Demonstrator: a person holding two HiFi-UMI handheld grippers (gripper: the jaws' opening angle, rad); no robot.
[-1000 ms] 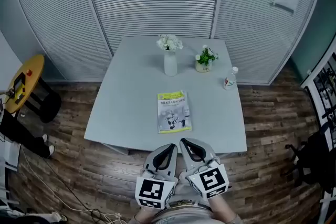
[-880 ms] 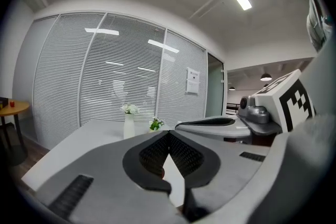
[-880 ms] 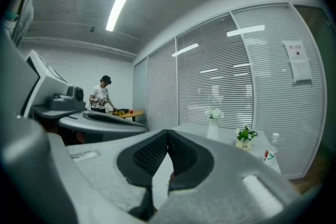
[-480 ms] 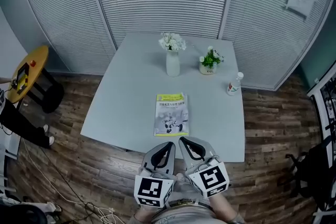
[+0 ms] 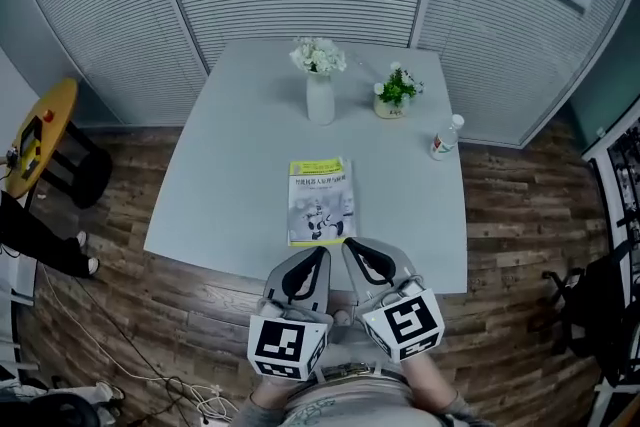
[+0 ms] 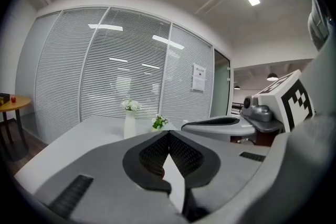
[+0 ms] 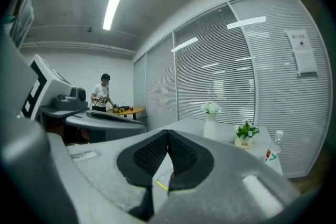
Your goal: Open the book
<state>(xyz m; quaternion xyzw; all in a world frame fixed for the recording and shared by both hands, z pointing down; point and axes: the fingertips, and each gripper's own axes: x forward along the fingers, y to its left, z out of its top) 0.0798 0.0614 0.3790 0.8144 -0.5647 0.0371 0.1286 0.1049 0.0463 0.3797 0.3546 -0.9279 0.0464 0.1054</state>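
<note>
A closed book with a yellow-green and white cover lies flat near the front edge of the grey table. My left gripper and right gripper are side by side just short of the book's near edge, over the table's front rim. Both are shut with nothing between the pads. In the left gripper view the jaws meet tip to tip. The right gripper view shows its shut jaws, with a corner of the book below them.
A white vase of flowers, a small potted plant and a plastic bottle stand at the table's far side. A yellow round table is at the left, with a person beside it. Blinds close off the back.
Both grippers have moved forward together, from over the floor to the table's front edge by the book. Their jaws stayed shut. The book has not moved.
</note>
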